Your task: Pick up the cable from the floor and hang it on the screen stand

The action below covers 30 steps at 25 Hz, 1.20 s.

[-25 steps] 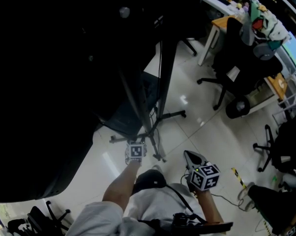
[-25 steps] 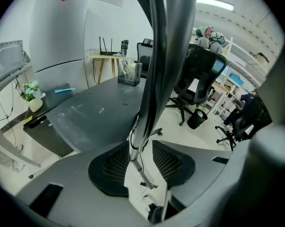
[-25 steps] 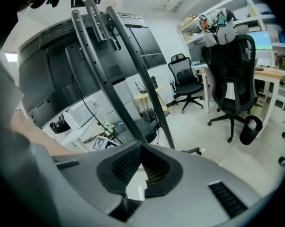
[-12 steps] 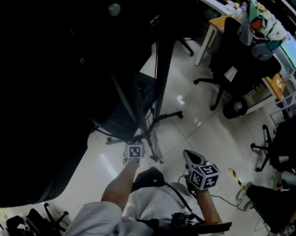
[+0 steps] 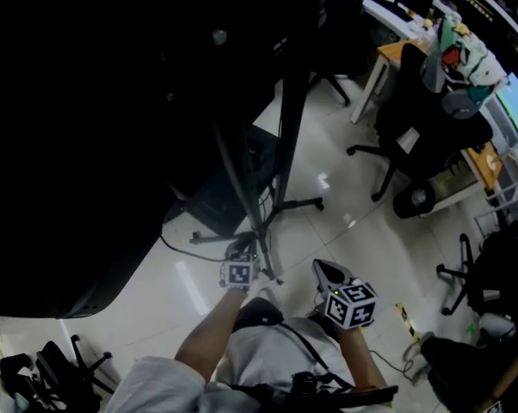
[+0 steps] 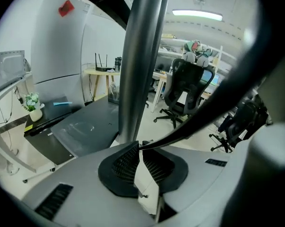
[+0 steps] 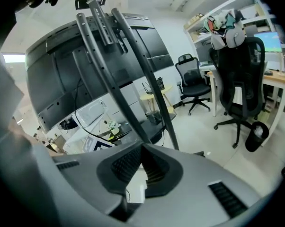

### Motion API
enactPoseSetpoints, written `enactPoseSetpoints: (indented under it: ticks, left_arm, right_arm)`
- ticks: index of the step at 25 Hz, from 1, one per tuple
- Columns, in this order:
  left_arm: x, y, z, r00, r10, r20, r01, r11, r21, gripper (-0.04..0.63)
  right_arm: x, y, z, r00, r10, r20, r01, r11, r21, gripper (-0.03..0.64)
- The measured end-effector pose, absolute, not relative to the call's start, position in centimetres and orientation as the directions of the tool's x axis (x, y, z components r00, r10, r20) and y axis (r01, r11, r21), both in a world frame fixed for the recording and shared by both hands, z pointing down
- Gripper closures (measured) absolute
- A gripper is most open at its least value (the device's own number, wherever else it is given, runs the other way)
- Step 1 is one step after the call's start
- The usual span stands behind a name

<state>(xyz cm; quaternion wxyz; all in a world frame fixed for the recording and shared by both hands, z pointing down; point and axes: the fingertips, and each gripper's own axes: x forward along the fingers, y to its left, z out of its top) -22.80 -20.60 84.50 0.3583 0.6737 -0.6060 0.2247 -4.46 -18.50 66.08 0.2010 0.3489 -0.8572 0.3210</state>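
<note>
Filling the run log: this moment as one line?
left gripper: jaws just closing, shut on cable | right gripper: shut, empty | screen stand: close ahead of left gripper

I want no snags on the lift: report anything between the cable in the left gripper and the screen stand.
Nothing visible does. The left gripper, whose jaws have just been closing, pinches the cable at its tips. The screen stand's pole rises right behind them, with no other thing in between.

Two grippers: left gripper (image 5: 240, 249), right gripper (image 5: 321, 269); one cable (image 6: 188, 126); one screen stand (image 5: 288, 144)
</note>
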Motion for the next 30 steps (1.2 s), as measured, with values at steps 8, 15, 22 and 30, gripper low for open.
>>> enactPoseSetpoints:
  ticks: [8, 15, 22, 30]
  left_arm:
    - [-19.2, -16.2, 77.9, 0.117, -0.746, 0.655, -0.968, 0.062, 0.243, 0.569]
    - [-16.0, -12.4, 70.4, 0.080, -0.803, 0.590, -0.977, 0.054, 0.206, 0.569]
    - [-13.2, -10.1, 62.8, 0.059, -0.840, 0.539, -0.985, 0.039, 0.170, 0.569]
    - [-11.2, -7.8, 54.5, 0.053, -0.889, 0.455, -0.987, 0.024, 0.162, 0.569]
  right_arm:
    - [-3.1, -15.4, 64.6, -0.749, -0.366, 0.552, -0.629, 0.653, -0.422, 0.604]
    - [-1.3, -12.9, 64.9, -0.783, -0.291, 0.549, -0.562, 0.709, -0.425, 0.604]
    - [0.4, -11.0, 65.8, -0.806, -0.232, 0.544, -0.500, 0.758, -0.418, 0.600]
    - [0.8, -9.6, 65.7, -0.823, -0.205, 0.530, -0.455, 0.797, -0.398, 0.591]
